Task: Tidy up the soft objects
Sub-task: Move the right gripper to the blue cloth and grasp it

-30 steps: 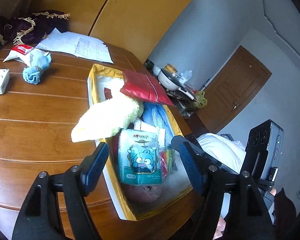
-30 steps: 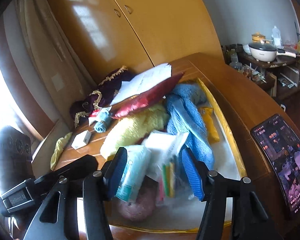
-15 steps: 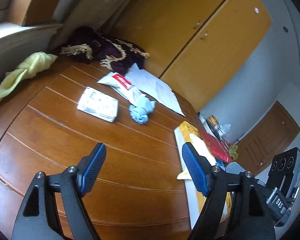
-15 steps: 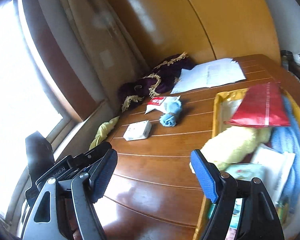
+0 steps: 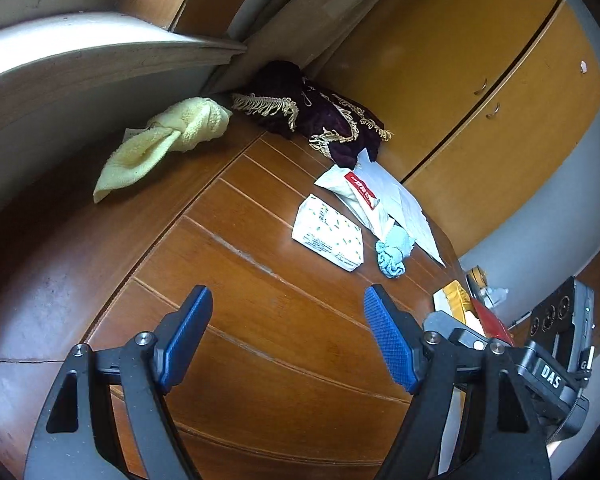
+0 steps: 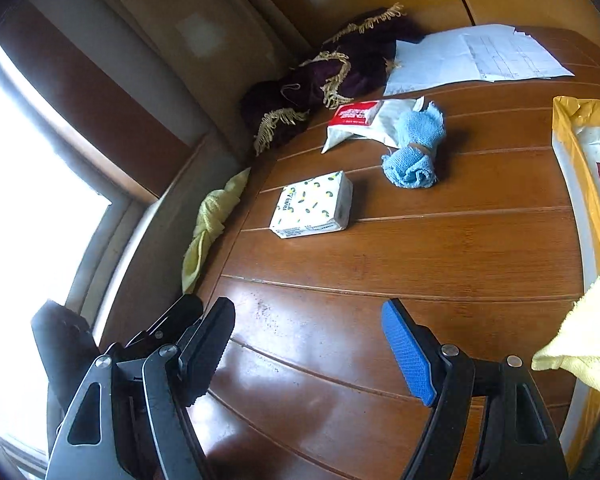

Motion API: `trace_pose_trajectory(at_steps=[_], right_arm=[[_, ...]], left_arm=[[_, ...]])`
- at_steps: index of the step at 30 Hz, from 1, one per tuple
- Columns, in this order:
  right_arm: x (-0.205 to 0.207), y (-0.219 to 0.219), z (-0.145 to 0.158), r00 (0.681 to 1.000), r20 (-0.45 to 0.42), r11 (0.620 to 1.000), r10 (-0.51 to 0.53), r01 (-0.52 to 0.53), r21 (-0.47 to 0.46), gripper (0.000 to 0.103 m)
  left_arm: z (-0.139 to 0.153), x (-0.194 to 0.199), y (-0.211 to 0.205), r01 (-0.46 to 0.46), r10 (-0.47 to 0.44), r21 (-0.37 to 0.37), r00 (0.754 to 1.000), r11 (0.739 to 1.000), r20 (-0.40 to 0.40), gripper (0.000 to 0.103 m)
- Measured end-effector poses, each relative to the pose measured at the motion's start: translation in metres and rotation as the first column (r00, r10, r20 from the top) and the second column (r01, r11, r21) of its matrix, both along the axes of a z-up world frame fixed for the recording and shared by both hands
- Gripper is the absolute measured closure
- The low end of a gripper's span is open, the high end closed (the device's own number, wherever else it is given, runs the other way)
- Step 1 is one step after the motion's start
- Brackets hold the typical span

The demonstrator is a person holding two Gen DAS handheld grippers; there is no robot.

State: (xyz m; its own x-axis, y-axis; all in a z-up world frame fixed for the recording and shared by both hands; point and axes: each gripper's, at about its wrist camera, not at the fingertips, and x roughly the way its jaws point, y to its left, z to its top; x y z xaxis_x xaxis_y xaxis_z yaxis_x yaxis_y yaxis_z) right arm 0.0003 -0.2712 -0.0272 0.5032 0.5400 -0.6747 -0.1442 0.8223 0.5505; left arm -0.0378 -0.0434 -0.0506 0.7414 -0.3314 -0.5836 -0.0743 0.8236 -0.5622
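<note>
Both grippers, left (image 5: 286,336) and right (image 6: 308,354), hovered jaws apart and empty over the table's (image 6: 420,264) near planks. Mid-table lay a tissue pack (image 6: 312,206), and beyond it a rolled blue cloth (image 6: 414,150): likely light, soft and easily squashed, best pinched across its banded middle. A yellow towel (image 5: 164,140) slumped at the far left edge.

Home room; wooden table (image 6: 420,248), yellow cupboard doors (image 5: 480,60), window (image 6: 28,200), fringed cloth (image 5: 320,116)
</note>
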Motion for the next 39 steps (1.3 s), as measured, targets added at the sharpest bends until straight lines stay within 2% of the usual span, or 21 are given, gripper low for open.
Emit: trace_pose_trajectory(at_steps=[2,5,8,13,15,17,19,21,22,24,26,28,30,33,35,37,39], right_arm=[[0.014,0.002,-0.002,0.998,-0.051,0.999,-0.038,0.037,-0.011,0.025],[0.036,-0.007,0.003,0.978,-0.129,0.986,-0.167,0.167,-0.009,0.025],[0.065,-0.013,0.015,0.961,-0.089,0.965,-0.262,0.259,-0.045,0.025],[0.104,-0.037,0.000,0.894,-0.061,0.889,-0.445,0.432,-0.151,0.028],[0.110,-0.039,-0.011,0.897,-0.071,0.892,-0.437,0.421,-0.165,0.035],[0.115,-0.040,-0.022,0.906,-0.115,0.912,-0.406,0.394,-0.118,0.050],[0.118,-0.036,-0.025,0.912,-0.116,0.917,-0.393,0.380,-0.117,0.057],[0.117,-0.031,-0.023,0.913,-0.110,0.916,-0.393,0.379,-0.131,0.070],[0.114,-0.031,-0.023,0.909,-0.120,0.914,-0.399,0.384,-0.129,0.073],[0.105,-0.036,-0.024,0.898,-0.150,0.910,-0.413,0.401,-0.101,0.075],[0.093,-0.043,-0.024,0.900,-0.179,0.916,-0.399,0.398,-0.040,0.075],[0.076,-0.050,-0.021,0.898,-0.183,0.914,-0.401,0.405,-0.018,0.075],[0.060,-0.055,-0.018,0.902,-0.153,0.914,-0.403,0.405,-0.020,0.076],[0.048,-0.059,-0.014,0.908,-0.093,0.912,-0.409,0.407,-0.041,0.076],[0.046,-0.057,-0.015,0.920,-0.069,0.922,-0.387,0.385,-0.040,0.076],[0.045,-0.057,-0.016,0.919,-0.046,0.920,-0.391,0.390,-0.041,0.076],[0.045,-0.058,-0.018,0.919,-0.062,0.921,-0.388,0.388,-0.012,0.076]], left_arm=[[0.003,0.003,0.002,0.017,-0.017,0.003,1.000,1.000,-0.011,0.025],[0.009,0.009,0.005,0.006,-0.006,0.027,1.000,1.000,0.007,0.025],[0.009,0.018,0.008,-0.001,0.001,0.027,1.000,1.000,-0.001,0.025],[0.012,0.025,0.009,0.000,0.000,0.015,1.000,1.000,-0.005,0.025],[0.017,0.029,0.004,0.006,-0.006,0.042,1.000,0.999,-0.004,0.025],[0.022,0.039,-0.006,0.008,-0.005,0.105,1.000,0.994,-0.024,0.025],[0.028,0.058,-0.018,0.017,-0.007,0.177,0.999,0.984,-0.054,0.025],[0.030,0.081,-0.029,0.052,-0.036,0.210,0.996,0.976,-0.081,0.025],[0.030,0.093,-0.034,0.066,-0.042,0.230,0.993,0.971,-0.108,0.025],[0.028,0.111,-0.043,0.080,-0.042,0.259,0.988,0.963,-0.147,0.025],[0.026,0.125,-0.052,0.079,-0.029,0.296,0.985,0.952,-0.170,0.025],[0.023,0.133,-0.063,0.096,-0.035,0.343,0.983,0.934,-0.180,0.025],[0.018,0.139,-0.075,0.110,-0.040,0.381,0.982,0.918,-0.187,0.025],[0.007,0.146,-0.088,0.140,-0.071,0.393,0.980,0.909,-0.184,0.025],[-0.003,0.148,-0.098,0.150,-0.069,0.433,0.978,0.889,-0.197,0.022],[0.002,0.141,-0.104,0.150,-0.085,0.466,0.984,0.872,-0.156,0.023],[0.002,0.137,-0.108,0.146,-0.090,0.511,0.987,0.847,-0.134,0.023]])
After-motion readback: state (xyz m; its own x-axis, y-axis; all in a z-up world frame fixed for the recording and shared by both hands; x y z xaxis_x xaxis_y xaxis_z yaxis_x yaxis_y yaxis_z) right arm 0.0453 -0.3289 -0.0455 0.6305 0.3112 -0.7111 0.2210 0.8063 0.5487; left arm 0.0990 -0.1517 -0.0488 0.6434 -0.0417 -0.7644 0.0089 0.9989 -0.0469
